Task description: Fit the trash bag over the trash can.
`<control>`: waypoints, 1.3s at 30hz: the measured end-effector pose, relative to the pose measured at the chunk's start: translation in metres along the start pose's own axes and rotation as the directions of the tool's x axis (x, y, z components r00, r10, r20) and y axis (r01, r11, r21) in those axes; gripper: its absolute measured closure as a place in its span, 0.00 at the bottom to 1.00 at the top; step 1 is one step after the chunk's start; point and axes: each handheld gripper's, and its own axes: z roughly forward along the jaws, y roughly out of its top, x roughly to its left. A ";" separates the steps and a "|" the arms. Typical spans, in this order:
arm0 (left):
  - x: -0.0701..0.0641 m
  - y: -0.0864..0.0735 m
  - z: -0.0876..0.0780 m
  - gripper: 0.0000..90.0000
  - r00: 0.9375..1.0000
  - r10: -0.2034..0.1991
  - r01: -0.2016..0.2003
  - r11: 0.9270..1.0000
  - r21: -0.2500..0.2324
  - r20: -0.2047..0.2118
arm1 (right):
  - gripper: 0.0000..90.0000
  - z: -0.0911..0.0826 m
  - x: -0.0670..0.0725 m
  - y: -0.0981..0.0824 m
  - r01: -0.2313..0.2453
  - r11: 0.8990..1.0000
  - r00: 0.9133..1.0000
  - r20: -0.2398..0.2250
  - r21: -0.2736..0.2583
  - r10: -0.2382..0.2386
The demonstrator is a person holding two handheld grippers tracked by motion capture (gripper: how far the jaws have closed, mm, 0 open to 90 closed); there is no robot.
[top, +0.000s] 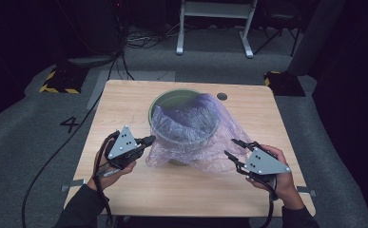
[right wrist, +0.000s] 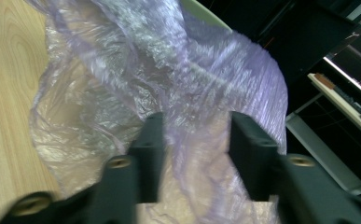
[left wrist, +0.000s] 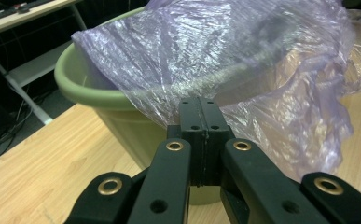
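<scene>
We've got thin purple bag (top: 198, 135) over green pot (top: 165, 100), light & slippery; left tongs (top: 149, 140) pressed together at its edge, maybe pinching film, can't tell; right tongs (top: 232, 148) spread; we'd grab the loose hem

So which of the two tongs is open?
The right tongs, by the purple plastic bag on the green pot: there is a clear gap between their jaws. The left tongs are pressed shut.

We cannot see most of the pot (top: 168, 100) under the bag (top: 198, 130) between the tongs. Whether the left tongs (left wrist: 200, 112) pinch any film is unclear to us.
</scene>
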 end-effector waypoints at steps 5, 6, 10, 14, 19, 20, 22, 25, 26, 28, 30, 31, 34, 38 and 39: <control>0.005 -0.004 0.000 1.00 1.000 -0.016 0.016 1.000 0.000 0.000 | 0.95 0.006 -0.012 0.000 -0.046 0.998 0.999 -0.008 -0.031 0.045; 0.005 -0.005 0.000 1.00 1.000 -0.019 0.019 1.000 0.000 -0.002 | 0.97 0.008 -0.013 0.001 -0.046 0.998 0.999 0.001 -0.033 0.046; 0.007 -0.007 -0.002 0.73 0.999 -0.048 0.048 0.999 0.000 -0.010 | 1.00 0.011 -0.019 0.005 -0.067 0.996 0.998 -0.004 -0.050 0.067; 0.005 -0.010 -0.010 0.42 0.997 -0.061 0.062 0.998 -0.015 0.043 | 1.00 0.013 -0.024 0.010 -0.098 0.993 0.995 -0.003 -0.060 0.098; -0.010 -0.012 -0.022 0.19 0.997 -0.071 0.071 0.997 -0.006 0.043 | 1.00 0.015 -0.027 0.015 -0.117 0.992 0.993 0.009 -0.050 0.117; -0.015 -0.012 -0.023 0.19 0.997 -0.066 0.067 0.998 -0.011 0.045 | 1.00 0.016 -0.027 0.016 -0.118 0.992 0.993 0.014 -0.045 0.119; -0.024 -0.011 -0.024 0.18 0.996 -0.068 0.069 0.997 -0.022 0.055 | 1.00 0.017 -0.028 0.018 -0.121 0.992 0.992 0.016 -0.040 0.122; -0.037 -0.010 -0.019 0.18 0.995 -0.102 0.102 0.995 0.003 0.024 | 1.00 0.018 -0.028 0.022 -0.131 0.991 0.991 0.015 -0.037 0.132; -0.040 -0.011 -0.014 0.20 0.990 -0.135 0.135 0.991 0.011 0.035 | 1.00 0.019 -0.028 0.023 -0.137 0.990 0.990 0.011 -0.038 0.137; -0.045 -0.013 -0.007 0.18 0.989 -0.140 0.140 0.990 0.010 0.041 | 1.00 0.019 -0.029 0.027 -0.135 0.990 0.991 0.010 -0.034 0.136; -0.052 -0.014 0.001 0.18 0.992 -0.122 0.121 0.992 0.027 0.032 | 1.00 0.020 -0.029 0.030 -0.134 0.990 0.991 0.009 -0.035 0.134; -0.053 -0.014 0.004 0.18 0.992 -0.120 0.119 0.992 0.029 0.028 | 1.00 0.020 -0.030 0.032 -0.134 0.990 0.991 0.007 -0.040 0.135; -0.050 -0.019 0.016 0.24 0.991 -0.137 0.136 0.990 0.043 0.003 | 1.00 0.019 -0.032 0.035 -0.143 0.988 0.989 0.016 -0.062 0.144; -0.038 -0.023 0.023 0.47 0.987 -0.157 0.158 0.986 0.055 -0.026 | 1.00 0.020 -0.037 0.036 -0.151 0.986 0.988 0.008 -0.069 0.152; -0.036 -0.023 0.022 0.55 0.989 -0.145 0.146 0.988 0.048 -0.038 | 1.00 0.021 -0.038 0.036 -0.153 0.986 0.988 0.006 -0.070 0.154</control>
